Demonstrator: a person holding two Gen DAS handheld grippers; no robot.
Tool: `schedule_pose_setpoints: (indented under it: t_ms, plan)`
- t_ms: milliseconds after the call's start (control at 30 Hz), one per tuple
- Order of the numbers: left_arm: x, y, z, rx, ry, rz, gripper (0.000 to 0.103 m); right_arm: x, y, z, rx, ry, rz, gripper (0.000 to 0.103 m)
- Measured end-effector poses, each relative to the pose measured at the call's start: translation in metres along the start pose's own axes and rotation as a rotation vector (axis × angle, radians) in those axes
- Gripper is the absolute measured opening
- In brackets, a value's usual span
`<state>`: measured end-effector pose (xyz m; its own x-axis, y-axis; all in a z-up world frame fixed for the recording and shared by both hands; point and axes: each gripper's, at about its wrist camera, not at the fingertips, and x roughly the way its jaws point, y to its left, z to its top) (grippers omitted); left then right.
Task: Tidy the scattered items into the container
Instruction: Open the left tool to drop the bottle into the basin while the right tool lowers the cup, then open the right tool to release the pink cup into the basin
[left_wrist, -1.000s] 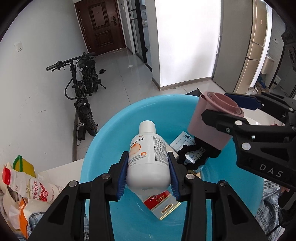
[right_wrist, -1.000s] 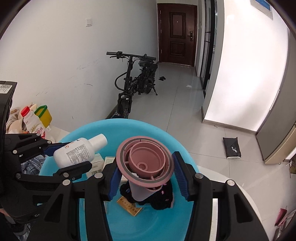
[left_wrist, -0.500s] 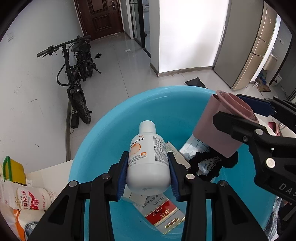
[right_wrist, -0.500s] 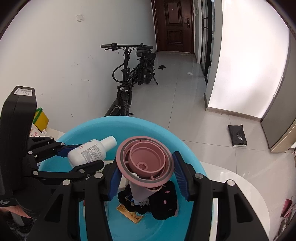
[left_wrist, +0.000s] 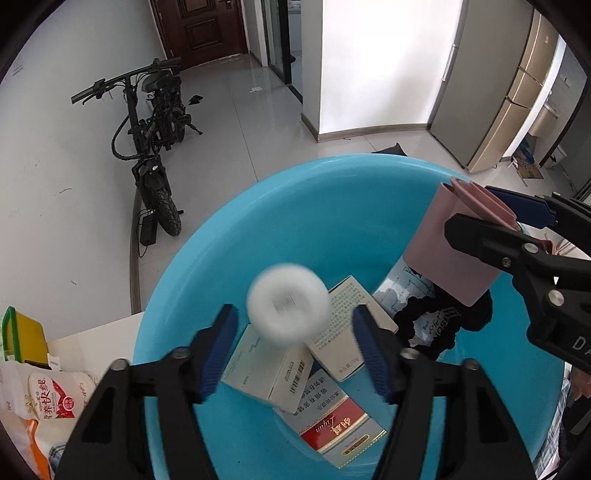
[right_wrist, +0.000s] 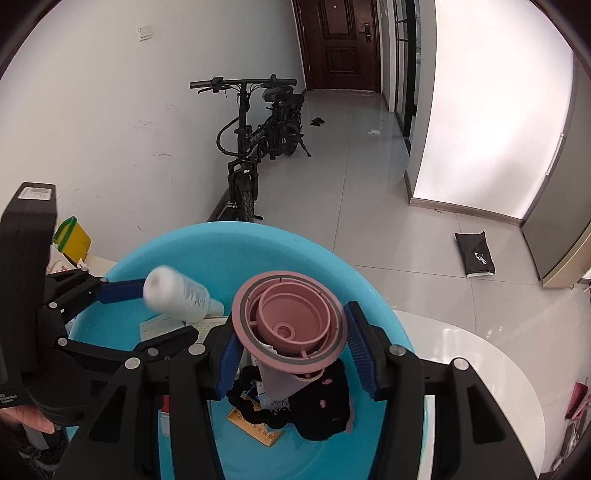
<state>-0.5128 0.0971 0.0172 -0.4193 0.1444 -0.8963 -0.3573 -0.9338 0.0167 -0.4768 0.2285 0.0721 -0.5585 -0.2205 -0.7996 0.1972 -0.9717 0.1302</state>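
My left gripper (left_wrist: 293, 341) hangs over the blue basin (left_wrist: 314, 206), its jaws opening. The white bottle (left_wrist: 289, 304) is blurred and falling between the pads, touching neither. In the right wrist view the bottle (right_wrist: 177, 293) drops beside the left gripper (right_wrist: 147, 314). My right gripper (right_wrist: 288, 345) is shut on a pink cup (right_wrist: 290, 325), held upright over the basin (right_wrist: 229, 240). From the left wrist view the cup (left_wrist: 458, 254) hangs at the right. In the basin lie several boxes (left_wrist: 269, 373), a red-and-white carton (left_wrist: 338, 430) and a black hair band (left_wrist: 439, 325).
The basin stands on a white table (right_wrist: 491, 376). Snack bags (left_wrist: 40, 398) and a yellow container (left_wrist: 22, 336) lie left of the basin. A black electric bike (right_wrist: 258, 136) stands on the floor beyond. A hand (right_wrist: 26, 417) holds the left gripper.
The left jaws have spread apart and the white bottle has slipped out, tipping and dropping toward the basin. Both grippers sank a little closer to the basin; the right still holds the pink cup.
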Motion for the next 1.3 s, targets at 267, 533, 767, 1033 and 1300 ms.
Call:
schedule_pose_setpoints:
  t_ms: [267, 533, 767, 1033, 1300]
  plan:
    - [-0.024, 0.007, -0.006, -0.007, -0.033, -0.026, 0.075, -0.002, 0.007, 0.001, -0.011, 0.000, -0.009, 0.051]
    - [-0.031, 0.003, -0.014, 0.017, -0.048, -0.041, 0.075, 0.012, 0.018, 0.009, -0.032, 0.017, -0.027, 0.051]
    - [-0.029, 0.004, -0.020, 0.026, -0.046, -0.036, 0.075, 0.029, 0.012, 0.006, -0.003, 0.072, -0.032, 0.052]
    - [-0.039, 0.010, -0.024, 0.019, -0.067, -0.035, 0.075, 0.018, 0.010, 0.004, 0.019, 0.061, -0.003, 0.073]
    - [-0.060, 0.011, -0.034, 0.018, -0.068, -0.030, 0.075, -0.001, 0.021, -0.003, -0.010, 0.065, 0.013, 0.073]
